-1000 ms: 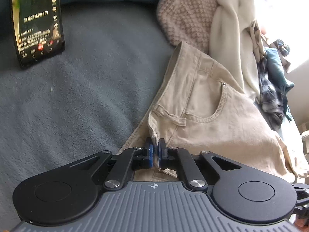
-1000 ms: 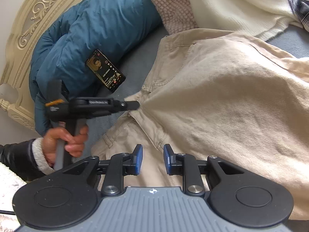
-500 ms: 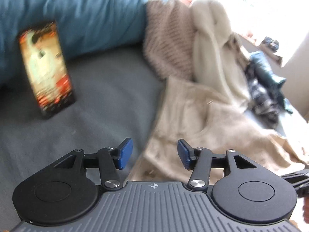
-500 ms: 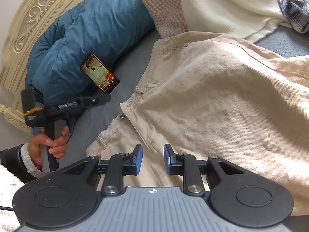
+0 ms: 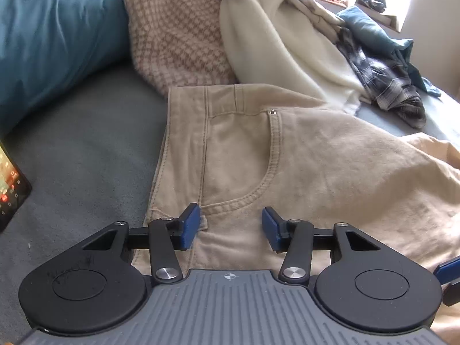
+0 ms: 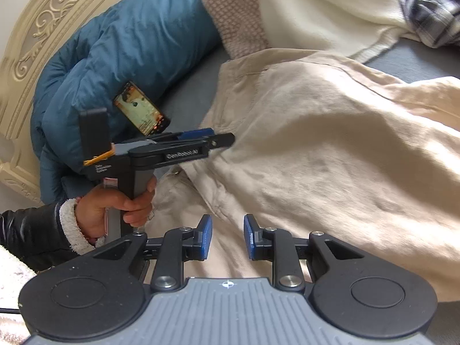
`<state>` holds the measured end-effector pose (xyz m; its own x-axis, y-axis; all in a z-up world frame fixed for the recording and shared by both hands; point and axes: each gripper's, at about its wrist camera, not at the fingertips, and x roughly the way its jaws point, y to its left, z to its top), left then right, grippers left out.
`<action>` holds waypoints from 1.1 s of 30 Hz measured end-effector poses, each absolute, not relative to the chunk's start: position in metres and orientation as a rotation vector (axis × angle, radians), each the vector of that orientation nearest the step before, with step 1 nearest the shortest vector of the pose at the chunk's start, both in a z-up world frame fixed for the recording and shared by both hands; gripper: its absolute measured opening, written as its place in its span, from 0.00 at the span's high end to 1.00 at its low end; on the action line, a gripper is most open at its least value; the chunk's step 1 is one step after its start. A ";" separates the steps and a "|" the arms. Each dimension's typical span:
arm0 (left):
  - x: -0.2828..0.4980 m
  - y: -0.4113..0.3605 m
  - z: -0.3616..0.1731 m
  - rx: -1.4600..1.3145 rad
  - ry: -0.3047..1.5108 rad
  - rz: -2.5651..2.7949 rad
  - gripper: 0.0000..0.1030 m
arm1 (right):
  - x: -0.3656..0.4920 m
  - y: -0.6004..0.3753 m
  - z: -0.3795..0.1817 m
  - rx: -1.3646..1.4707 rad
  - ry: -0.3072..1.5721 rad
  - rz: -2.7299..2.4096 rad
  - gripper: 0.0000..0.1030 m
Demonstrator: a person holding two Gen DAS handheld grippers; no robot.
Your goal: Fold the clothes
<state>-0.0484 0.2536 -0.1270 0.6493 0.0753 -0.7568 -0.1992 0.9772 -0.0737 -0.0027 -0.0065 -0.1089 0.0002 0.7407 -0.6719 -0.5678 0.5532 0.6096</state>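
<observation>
Left gripper (image 5: 230, 227) level over trousers (image 5: 287, 158) — blue pads apart.

"GenRobot.AI" on left gripper (image 6: 207, 136) side, smaller label below unreadable

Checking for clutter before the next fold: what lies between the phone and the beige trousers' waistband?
Only bare grey bedding, in the left wrist view, between the phone and the beige trousers.

A lit phone (image 6: 141, 108) leaned against a teal puffy duvet (image 6: 123, 57) beside the carved cream headboard (image 6: 43, 28); grey bedding (image 5: 86, 149) covered the mattress below.
</observation>
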 end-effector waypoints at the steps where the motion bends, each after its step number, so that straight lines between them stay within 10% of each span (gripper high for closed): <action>1: -0.049 0.253 -0.126 -0.165 0.850 0.156 0.51 | -0.002 -0.008 -0.109 0.183 1.187 1.034 0.75; 33: 0.009 0.198 -0.121 -0.183 0.833 0.177 0.50 | -0.014 -0.212 -0.079 0.422 1.057 0.559 0.75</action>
<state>0.0086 0.1979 -0.1210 0.6600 0.0840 -0.7466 -0.2272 0.9695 -0.0917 -0.0140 -0.2121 -0.0790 0.3756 0.6154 -0.6930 -0.2260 0.7860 0.5754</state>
